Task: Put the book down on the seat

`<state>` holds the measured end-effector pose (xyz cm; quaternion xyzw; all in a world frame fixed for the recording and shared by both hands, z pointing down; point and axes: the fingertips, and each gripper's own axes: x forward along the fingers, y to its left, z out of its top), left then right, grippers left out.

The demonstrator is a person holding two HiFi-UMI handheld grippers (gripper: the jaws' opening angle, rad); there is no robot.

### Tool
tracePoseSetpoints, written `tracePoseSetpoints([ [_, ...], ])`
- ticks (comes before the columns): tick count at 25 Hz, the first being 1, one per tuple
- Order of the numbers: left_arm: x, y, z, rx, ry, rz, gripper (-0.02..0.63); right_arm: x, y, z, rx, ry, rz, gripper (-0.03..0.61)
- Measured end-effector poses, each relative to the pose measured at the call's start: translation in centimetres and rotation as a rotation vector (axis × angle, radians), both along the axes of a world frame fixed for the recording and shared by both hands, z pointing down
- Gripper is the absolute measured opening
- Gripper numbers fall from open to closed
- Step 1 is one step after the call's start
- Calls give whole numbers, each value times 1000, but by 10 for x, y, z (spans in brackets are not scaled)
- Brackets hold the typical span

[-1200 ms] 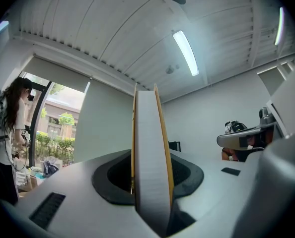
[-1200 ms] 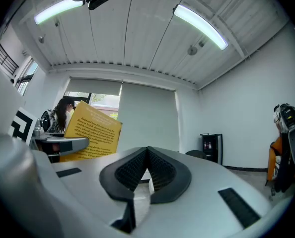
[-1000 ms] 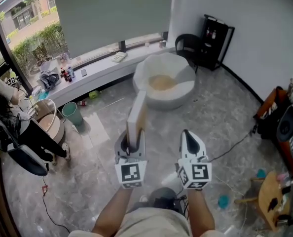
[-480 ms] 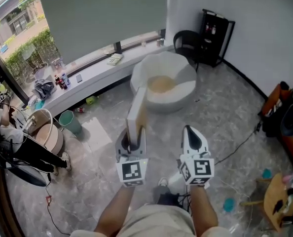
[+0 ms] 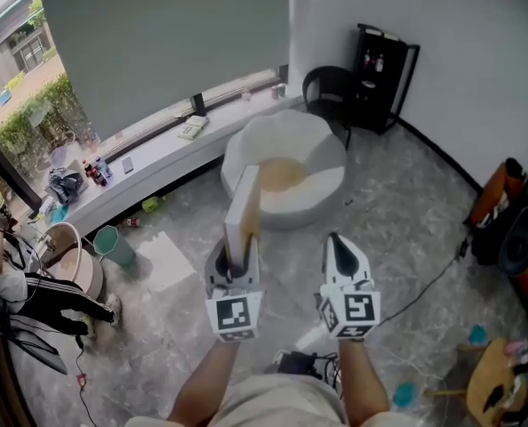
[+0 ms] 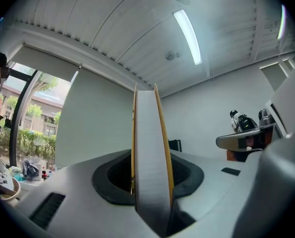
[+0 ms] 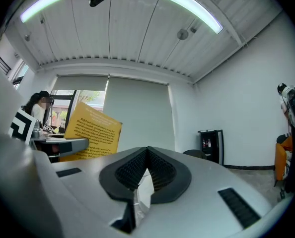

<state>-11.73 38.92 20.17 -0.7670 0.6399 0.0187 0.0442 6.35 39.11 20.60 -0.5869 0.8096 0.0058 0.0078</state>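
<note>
Jaws of the left gripper (image 5: 232, 258) clamp the book (image 5: 244, 205) upright; the right gripper's (image 5: 339, 241) jaws are together, empty. In the head view the white seat (image 5: 326, 160) sits farther off across the marble floor (image 5: 406, 221), so this looks like the carry. Next comes closing in and lowering the book. Left gripper view: the book stands edge-on between the pads. Right gripper view: its yellow cover shows at left.
</note>
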Motion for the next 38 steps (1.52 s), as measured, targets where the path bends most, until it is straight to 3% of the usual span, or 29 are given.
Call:
tracePoseSetpoints([
  [9, 19, -77, 9, -16, 2, -33, 149, 18, -82, 7, -8, 12, -39, 3],
  [19, 15, -166, 22, -29, 1, -8, 149, 21, -167, 24, -33, 11, -1, 3],
  [38, -48, -428, 38, -57, 3, 80, 149, -42, -413, 43, -93, 33, 81, 3],
])
